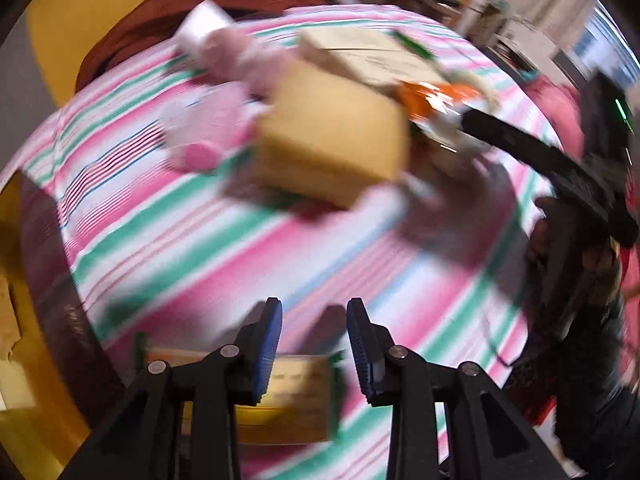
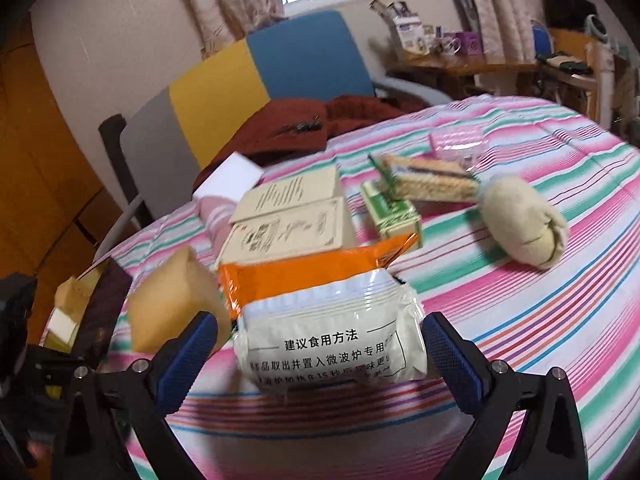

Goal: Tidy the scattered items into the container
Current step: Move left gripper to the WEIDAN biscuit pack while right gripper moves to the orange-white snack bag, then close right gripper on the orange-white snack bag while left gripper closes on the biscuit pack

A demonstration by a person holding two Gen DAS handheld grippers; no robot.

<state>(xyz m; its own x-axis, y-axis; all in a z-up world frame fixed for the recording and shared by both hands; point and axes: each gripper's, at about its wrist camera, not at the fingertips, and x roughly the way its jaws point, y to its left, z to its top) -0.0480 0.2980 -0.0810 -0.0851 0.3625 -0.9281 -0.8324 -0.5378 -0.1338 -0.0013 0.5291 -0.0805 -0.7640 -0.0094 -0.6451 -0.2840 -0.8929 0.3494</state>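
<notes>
In the blurred left wrist view my left gripper [image 1: 316, 344] hangs over the striped bedcover [image 1: 200, 248], its blue pads a narrow gap apart with nothing between them. A yellowish box with green ends [image 1: 292, 396] lies just under its fingers. Farther off are a yellow sponge block [image 1: 332, 140], pink plush toys [image 1: 208, 128] and beige boxes [image 1: 360, 52]. My right gripper [image 2: 320, 356] stands open around a white packet with an orange top [image 2: 328, 344]; the pads sit beside its edges without pressing. The sponge block [image 2: 172, 300] is by its left finger. A dark container [image 2: 104, 308] stands at the bed's left edge.
On the cover behind the packet lie beige flat boxes [image 2: 292, 216], a green carton [image 2: 396, 212], a wafer pack [image 2: 428, 180], a pink packet [image 2: 456, 140], a white block [image 2: 228, 176] and a beige plush bun [image 2: 524, 224]. A chair [image 2: 240, 80] with a red-brown garment [image 2: 288, 124] stands behind.
</notes>
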